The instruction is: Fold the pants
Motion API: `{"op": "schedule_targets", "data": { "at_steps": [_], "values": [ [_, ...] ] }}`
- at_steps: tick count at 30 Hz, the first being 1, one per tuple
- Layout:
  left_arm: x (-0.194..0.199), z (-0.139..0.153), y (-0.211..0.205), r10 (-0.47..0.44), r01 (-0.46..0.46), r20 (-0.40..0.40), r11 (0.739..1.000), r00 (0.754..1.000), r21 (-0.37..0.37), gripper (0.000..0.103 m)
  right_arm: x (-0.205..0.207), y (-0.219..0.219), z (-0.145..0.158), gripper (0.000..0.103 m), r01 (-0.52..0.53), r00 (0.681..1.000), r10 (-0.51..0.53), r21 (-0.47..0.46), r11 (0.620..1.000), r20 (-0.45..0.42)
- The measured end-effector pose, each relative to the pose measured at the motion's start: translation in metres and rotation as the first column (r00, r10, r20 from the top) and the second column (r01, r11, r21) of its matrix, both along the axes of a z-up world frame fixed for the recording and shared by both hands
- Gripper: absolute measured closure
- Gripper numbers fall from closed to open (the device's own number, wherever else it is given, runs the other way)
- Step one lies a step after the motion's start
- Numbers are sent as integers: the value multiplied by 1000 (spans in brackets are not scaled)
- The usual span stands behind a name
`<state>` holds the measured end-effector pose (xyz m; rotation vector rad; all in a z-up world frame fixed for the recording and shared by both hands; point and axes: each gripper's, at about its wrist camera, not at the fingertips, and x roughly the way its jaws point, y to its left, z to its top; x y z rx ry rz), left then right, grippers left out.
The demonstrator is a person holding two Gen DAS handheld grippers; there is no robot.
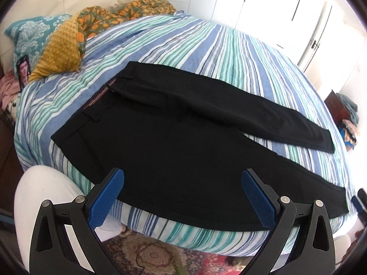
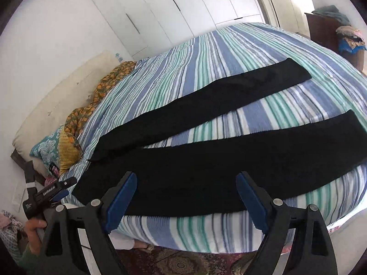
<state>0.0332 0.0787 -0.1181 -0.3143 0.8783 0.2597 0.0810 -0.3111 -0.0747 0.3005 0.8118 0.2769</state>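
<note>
Black pants [image 1: 183,142] lie flat — legs splayed — on striped bedspread [image 1: 229,52].

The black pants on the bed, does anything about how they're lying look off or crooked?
Nothing stands out. The black pants lie flat and unfolded on the striped bedspread, legs spread apart in a V. Both the left gripper and the right gripper are open and empty.

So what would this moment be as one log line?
stage: pre-grasp | pants: flat on bed, legs apart | left gripper: open | right gripper: open
</note>
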Motion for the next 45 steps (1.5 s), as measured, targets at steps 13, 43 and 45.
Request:
{"op": "schedule_targets", "data": {
  "at_steps": [13,43,45],
  "values": [
    [130,-49,-19,-22,41,-132,989,991,140,1,213,-164,-21,15,130,963,-169,-189,973,-208],
    [150,-125,-17,-46,79,-159,976,986,203,0,140,-203,29,102,208,975,-163,-363,909,149],
    [152,-124,-17,-46,81,-177,977,983,196,0,92,-220,15,103,275,961,-259,-329,903,93]
  ]
}}
